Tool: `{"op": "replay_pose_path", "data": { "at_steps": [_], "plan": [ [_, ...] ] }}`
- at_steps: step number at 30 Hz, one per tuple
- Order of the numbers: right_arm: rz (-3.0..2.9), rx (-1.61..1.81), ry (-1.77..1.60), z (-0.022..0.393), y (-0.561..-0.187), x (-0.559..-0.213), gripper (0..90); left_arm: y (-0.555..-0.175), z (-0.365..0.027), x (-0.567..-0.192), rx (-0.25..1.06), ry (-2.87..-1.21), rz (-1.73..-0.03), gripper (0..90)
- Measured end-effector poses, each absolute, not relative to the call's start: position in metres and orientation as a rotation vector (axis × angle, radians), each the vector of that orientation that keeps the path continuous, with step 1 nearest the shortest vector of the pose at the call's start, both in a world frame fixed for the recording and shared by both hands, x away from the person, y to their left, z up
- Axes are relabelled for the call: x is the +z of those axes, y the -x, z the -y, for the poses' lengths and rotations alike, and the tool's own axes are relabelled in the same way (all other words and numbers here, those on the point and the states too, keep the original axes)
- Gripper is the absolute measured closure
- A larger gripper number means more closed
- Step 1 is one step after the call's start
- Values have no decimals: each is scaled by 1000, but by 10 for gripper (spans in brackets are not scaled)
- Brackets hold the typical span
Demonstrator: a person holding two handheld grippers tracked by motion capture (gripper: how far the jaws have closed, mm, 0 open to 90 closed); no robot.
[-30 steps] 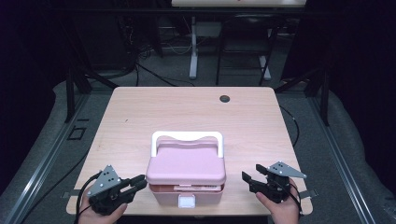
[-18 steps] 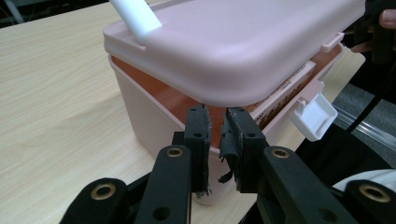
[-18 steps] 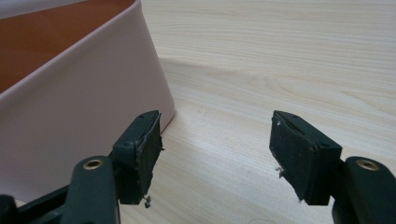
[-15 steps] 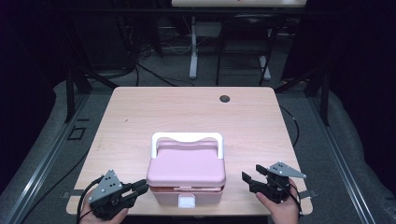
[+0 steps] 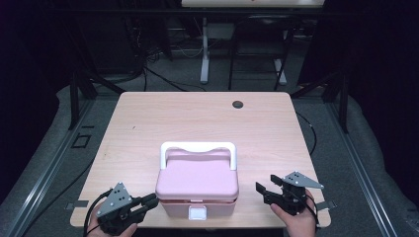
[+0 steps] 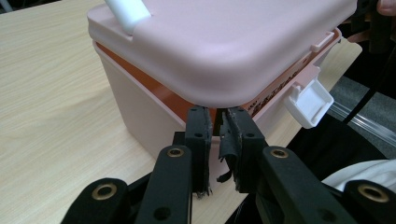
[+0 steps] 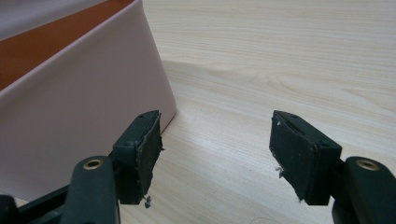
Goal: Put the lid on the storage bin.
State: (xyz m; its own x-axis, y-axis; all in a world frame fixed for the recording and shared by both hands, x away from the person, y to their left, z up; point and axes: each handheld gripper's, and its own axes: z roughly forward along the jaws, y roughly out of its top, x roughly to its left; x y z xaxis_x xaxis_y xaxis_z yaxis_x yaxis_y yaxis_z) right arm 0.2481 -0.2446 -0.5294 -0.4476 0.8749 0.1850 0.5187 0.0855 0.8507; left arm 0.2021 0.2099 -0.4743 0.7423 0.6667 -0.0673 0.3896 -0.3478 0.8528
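Left gripper (image 6: 215, 128): black jaws nearly together with a thin gap, nothing clamped between them; tips sit right at the lower front corner of the box, just under the lid's rim.
Right gripper (image 7: 215, 140): black jaws wide apart, holding nothing, resting low beside the box's right wall.
Pink plastic lunch box (image 5: 196, 185): rounded lid, white carry handle (image 5: 197, 147) folded back, white front latch (image 5: 197, 213); stands between both grippers near the table's front edge.
Table (image 5: 197, 118): light wood.
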Motion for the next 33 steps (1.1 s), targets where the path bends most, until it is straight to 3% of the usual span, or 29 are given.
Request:
{"op": "replay_pose_path", "data": {
  "at_steps": [26, 33],
  "plan": [
    [-1992, 1312, -1385, 246, -248, -530, 334, -197, -218, -481, 351, -1964, -824, 782],
    [-1997, 1306, -1391, 246, -249, -531, 336, -200, -221, -481, 323, -1947, -837, 713]
  ]
}}
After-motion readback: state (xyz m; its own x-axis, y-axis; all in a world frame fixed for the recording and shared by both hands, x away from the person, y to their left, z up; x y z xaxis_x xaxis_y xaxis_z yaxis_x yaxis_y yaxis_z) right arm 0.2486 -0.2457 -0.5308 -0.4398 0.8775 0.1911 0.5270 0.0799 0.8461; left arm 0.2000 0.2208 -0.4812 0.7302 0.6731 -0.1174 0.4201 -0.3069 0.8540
